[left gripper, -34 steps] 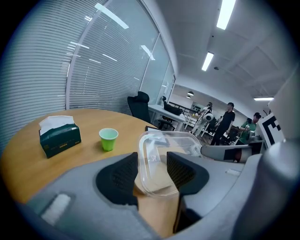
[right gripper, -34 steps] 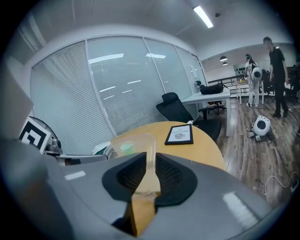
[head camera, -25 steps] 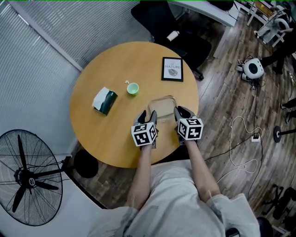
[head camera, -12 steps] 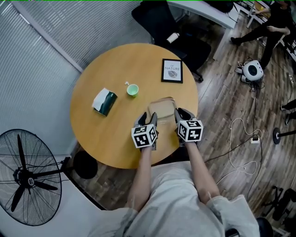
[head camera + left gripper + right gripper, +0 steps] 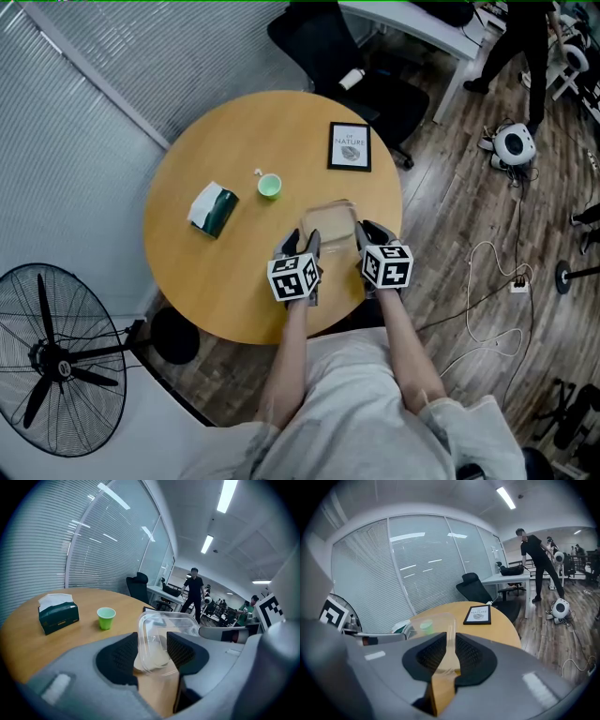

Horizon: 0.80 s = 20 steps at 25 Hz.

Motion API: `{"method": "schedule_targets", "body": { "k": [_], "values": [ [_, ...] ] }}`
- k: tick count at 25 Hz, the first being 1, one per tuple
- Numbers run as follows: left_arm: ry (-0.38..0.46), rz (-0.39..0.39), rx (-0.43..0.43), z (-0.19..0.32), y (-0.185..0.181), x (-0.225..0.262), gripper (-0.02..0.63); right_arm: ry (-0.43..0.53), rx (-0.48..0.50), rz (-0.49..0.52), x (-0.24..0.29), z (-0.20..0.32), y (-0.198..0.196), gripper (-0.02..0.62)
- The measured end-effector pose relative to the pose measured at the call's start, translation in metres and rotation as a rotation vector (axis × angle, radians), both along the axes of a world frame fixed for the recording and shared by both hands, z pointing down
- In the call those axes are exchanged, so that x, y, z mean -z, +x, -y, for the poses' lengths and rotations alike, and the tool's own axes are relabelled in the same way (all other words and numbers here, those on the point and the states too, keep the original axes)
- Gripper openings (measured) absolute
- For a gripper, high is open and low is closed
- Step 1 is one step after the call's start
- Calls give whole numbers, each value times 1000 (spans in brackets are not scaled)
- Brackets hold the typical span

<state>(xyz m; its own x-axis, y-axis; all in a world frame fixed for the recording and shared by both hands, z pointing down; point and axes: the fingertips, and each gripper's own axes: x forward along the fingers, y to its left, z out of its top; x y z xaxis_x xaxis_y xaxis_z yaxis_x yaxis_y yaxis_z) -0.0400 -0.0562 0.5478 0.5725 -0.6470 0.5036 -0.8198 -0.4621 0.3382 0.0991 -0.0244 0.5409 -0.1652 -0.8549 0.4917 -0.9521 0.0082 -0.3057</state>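
Left claw (image 5: 152, 644): closed on the left wall of a clear plastic tub (image 5: 166, 623), one pad inside and one outside. Right claw (image 5: 450, 646): pinched shut on the tub's thin right edge, pads nearly meeting. So, a two-sided hold, with the tub between both claws over the near right part of the round table (image 5: 216, 272). Hard to tell from any view whether sitting on the wood or lifted just off it. Looks empty and see-through. Further left on the table: a green cup (image 5: 269, 187), then a dark green tissue box (image 5: 213, 208) well apart from the tub. At the far right, a small frame (image 5: 350, 145) lying flat. Past the table, a black chair (image 5: 319, 28), a fan (image 5: 47, 356) on the floor at near left, and a person (image 5: 534, 550) walking about far back.

As for risk, just guessing: flimsy plastic, so too much squeeze or the claws pulling apart could buckle or crack a wall. Uneven height between the two sides could twist it and pop the thin right edge out of that narrow pinch. And with the table's near edge so close, a drop could mean a fall to the floor.
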Motion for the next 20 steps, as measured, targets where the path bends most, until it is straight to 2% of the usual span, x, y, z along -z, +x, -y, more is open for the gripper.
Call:
{"method": "schedule_targets", "body": {
  "k": [20],
  "values": [
    [-6,-4,-6,6,2,-3,198,-9,-10,5,-4,4,2,60]
  ]
}}
